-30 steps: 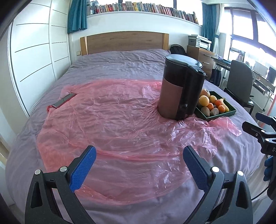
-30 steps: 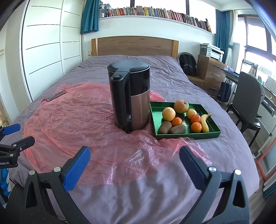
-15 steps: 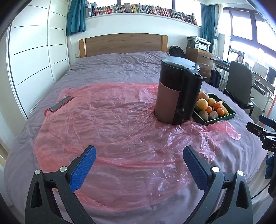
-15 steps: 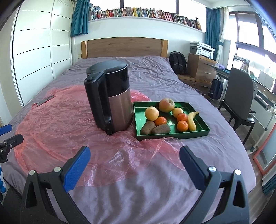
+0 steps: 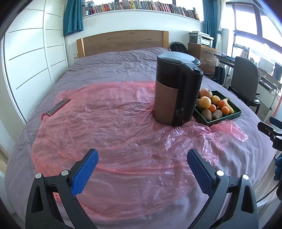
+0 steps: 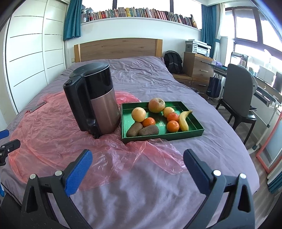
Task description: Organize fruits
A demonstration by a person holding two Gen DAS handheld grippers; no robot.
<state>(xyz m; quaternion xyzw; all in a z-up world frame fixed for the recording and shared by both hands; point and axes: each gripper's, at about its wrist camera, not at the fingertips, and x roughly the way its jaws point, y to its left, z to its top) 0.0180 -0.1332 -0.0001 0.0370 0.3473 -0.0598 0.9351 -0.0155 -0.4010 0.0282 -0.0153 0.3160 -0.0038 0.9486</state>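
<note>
- Blue-padded fingers (image 6: 78,171) of the right gripper (image 6: 137,169) stand wide apart with nothing between them, low over the near edge of the bed (image 6: 141,202), which wears a mauve-grey cover.
- Likewise spread and empty, the left gripper (image 5: 141,169) hangs over the crumpled pink plastic sheet (image 5: 105,126) that covers the near and middle part of the bed.
- Beyond the right gripper, a loose flap of that sheet reaches up to the front wall of the green tray (image 6: 193,133), which lies flat on the bed.
- In the tray's front left corner, two brown kiwis (image 6: 142,130) lie side by side, touching.
- Behind them sit a mandarin (image 6: 149,122) and a pale orange (image 6: 138,114); two more mandarins (image 6: 173,121) sit right of centre (one behind the other).
- A yellow banana (image 6: 183,119) lies along the right side, its stem pointing toward the far corner.
- At the back, a large red-yellow apple (image 6: 156,105) and a smaller yellowish fruit (image 6: 168,111) rest near the far wall.
- Just left of the tray stands an upright black-and-copper kettle (image 6: 95,102), lid down, handle facing the camera.
- Farther left, a slim dark flat object (image 5: 58,107) lies at the sheet's edge.
- Farthest back: wooden headboard (image 6: 118,48) and a shelf of books (image 6: 137,15).
</note>
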